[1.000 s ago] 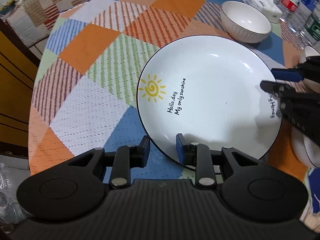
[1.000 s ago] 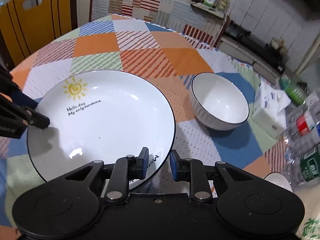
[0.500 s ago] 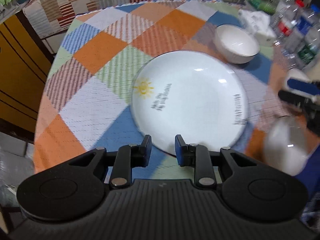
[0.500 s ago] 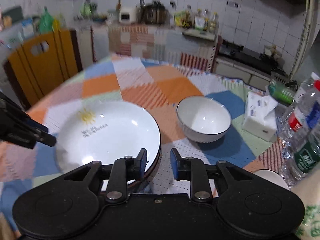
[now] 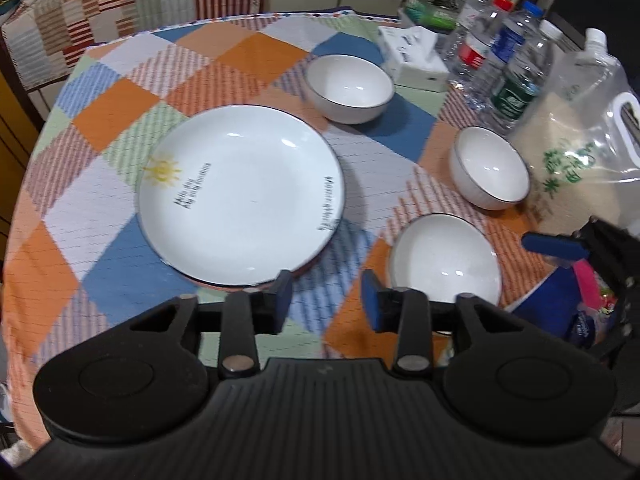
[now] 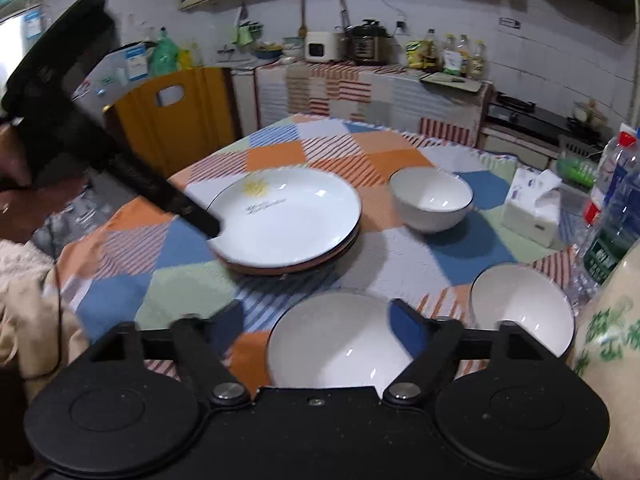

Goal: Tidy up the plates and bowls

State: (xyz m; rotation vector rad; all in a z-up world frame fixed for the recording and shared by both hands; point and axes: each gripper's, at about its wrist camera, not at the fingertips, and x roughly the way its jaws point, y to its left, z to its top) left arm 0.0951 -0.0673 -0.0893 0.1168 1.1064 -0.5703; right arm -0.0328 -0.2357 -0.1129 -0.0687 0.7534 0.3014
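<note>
A white sun-print plate [image 5: 240, 196] lies on top of a brown-rimmed plate on the checked tablecloth; it also shows in the right wrist view [image 6: 286, 216]. Three white bowls stand apart: a far one [image 5: 350, 88], a right one [image 5: 490, 168] and a near one [image 5: 444, 264]. My left gripper [image 5: 326, 300] is open and empty, raised above the table between the plate's near rim and the near bowl. My right gripper [image 6: 314, 326] is open and empty, its jaws either side of the near bowl [image 6: 340, 344], above it.
A tissue box [image 5: 412, 56], several water bottles [image 5: 504, 56] and a bag of rice [image 5: 580, 152] crowd the table's right side. A blue cup [image 5: 556, 304] sits by the near right. A wooden chair [image 6: 172, 116] stands behind the table.
Both grippers let go of the sun plate, opened wider and pulled back and up. The plate now rests on the stack. The right gripper moved over the near bowl.
</note>
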